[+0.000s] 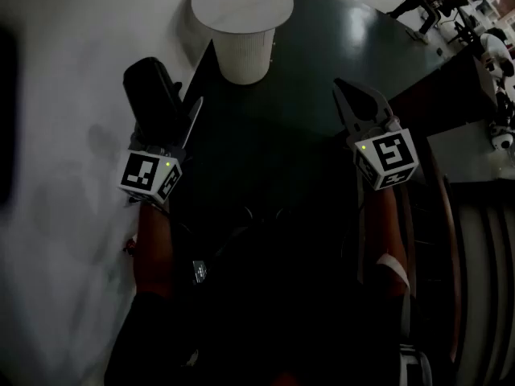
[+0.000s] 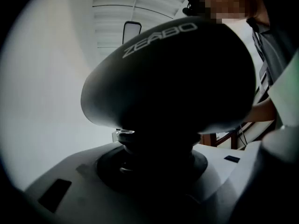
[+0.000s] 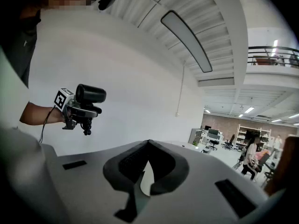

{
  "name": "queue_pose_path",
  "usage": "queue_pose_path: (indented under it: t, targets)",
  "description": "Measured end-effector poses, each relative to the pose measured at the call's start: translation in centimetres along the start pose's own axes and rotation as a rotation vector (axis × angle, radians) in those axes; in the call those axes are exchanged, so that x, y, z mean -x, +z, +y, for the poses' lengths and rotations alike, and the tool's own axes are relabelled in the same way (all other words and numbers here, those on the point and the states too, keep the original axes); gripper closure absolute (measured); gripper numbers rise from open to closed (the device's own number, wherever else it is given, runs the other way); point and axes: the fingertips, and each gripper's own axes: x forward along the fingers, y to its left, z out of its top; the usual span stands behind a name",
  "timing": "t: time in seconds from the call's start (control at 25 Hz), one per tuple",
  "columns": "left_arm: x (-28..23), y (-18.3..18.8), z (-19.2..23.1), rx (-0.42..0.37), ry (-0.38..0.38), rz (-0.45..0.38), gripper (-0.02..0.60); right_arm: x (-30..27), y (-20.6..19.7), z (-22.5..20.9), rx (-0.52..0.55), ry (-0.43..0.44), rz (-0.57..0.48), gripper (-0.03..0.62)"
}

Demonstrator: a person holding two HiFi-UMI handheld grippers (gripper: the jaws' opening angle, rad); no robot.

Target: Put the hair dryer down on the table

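The black hair dryer (image 1: 150, 85) is held up in the air at the left, over the pale floor beside the dark table's (image 1: 322, 47) left edge. My left gripper (image 1: 171, 123) is shut on its handle, just under the barrel. In the left gripper view the dryer's barrel (image 2: 173, 73), with pale lettering, fills the frame above the jaws of my left gripper (image 2: 156, 164). My right gripper (image 1: 354, 99) hovers over the table, shut and empty; the tips of the right gripper (image 3: 147, 144) meet. The right gripper view also shows the hair dryer (image 3: 90, 94) far to the left.
A white ribbed round stand with a wide flat top (image 1: 243, 22) sits at the table's far left edge. A wooden chair (image 1: 441, 215) is at the right. A person (image 1: 418, 5) and office chairs are far off at the back right.
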Motion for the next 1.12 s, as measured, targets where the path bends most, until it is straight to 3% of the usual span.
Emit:
queue_pose_path:
  t: [0.76,1.12]
  targets:
    - [-0.2,-0.2,0.4,0.013,-0.011,-0.010,0.405,-0.3,0.0,0.2,-0.027,-0.008,-0.017,0.586]
    - [0.0,-1.7,4.0,0.044,-0.037,-0.007,0.405,-4.1,1.3,1.9,-0.010,-0.025,0.006,0.586]
